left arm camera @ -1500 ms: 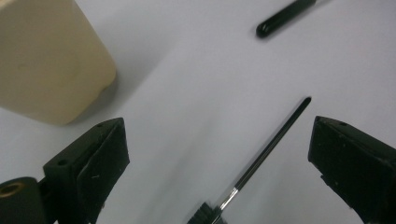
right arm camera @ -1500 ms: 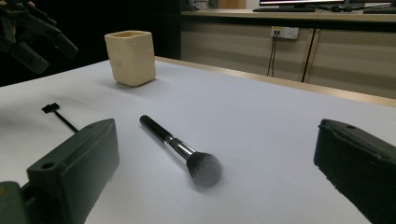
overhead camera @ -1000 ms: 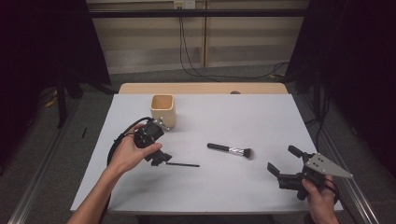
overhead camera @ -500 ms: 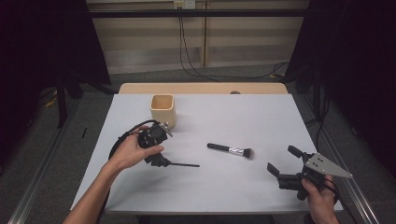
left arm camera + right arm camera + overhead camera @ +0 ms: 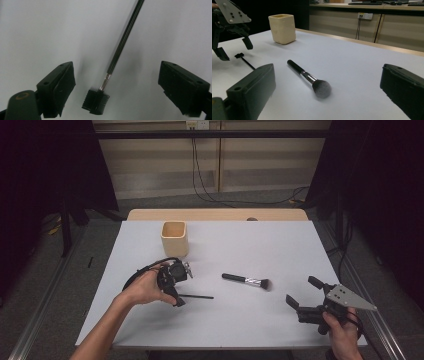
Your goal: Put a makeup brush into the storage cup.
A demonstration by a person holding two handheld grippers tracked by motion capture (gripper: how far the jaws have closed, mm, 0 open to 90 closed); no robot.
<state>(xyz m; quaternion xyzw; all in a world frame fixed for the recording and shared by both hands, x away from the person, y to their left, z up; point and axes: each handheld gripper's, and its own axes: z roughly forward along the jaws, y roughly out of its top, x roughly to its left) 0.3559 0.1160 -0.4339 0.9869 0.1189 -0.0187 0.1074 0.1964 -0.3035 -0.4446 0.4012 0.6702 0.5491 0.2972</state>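
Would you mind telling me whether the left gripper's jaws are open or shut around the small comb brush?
Open. The left gripper has just been closing, yet its jaws stand well apart either side of the comb brush, which lies untouched on the table.

Dim room, table [image 5: 280, 245] evenly lit from above, soft shadows, left gripper view slightly blurred.

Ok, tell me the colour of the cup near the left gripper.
Pale cream cup, clearest in the right gripper view.
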